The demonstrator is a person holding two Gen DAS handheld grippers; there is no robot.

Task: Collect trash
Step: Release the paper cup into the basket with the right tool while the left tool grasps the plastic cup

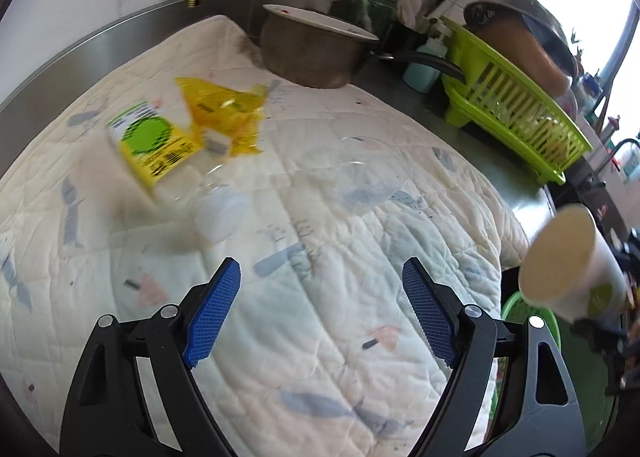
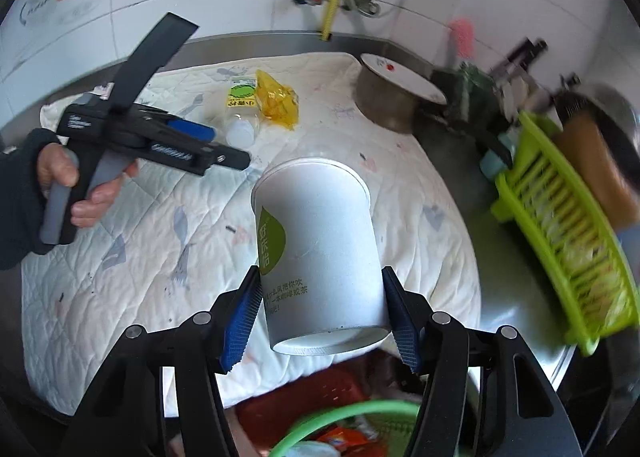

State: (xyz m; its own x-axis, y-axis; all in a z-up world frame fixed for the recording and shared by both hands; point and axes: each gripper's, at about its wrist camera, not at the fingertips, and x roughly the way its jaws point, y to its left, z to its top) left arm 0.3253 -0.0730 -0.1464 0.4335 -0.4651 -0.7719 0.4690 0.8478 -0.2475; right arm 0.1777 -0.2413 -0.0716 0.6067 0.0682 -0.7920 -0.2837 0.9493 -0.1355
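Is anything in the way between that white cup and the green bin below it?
Nothing visible. The right gripper is clamped on the paper cup, which hangs past the quilt's near edge. The green bin's rim shows directly below, with only open air between. The left gripper is over the quilt, off to the side.

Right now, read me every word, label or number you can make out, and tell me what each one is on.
"好庆怡", roughly, white on the green patch of the paper cup clamped in the right gripper.
Grey lines of Chinese print lower on the cup: too small to read surely.
Green and yellow label on the plastic bottle: blurred, unreadable.
Yellow wrapper: no legible print.
White lettering on the left gripper: blurred.
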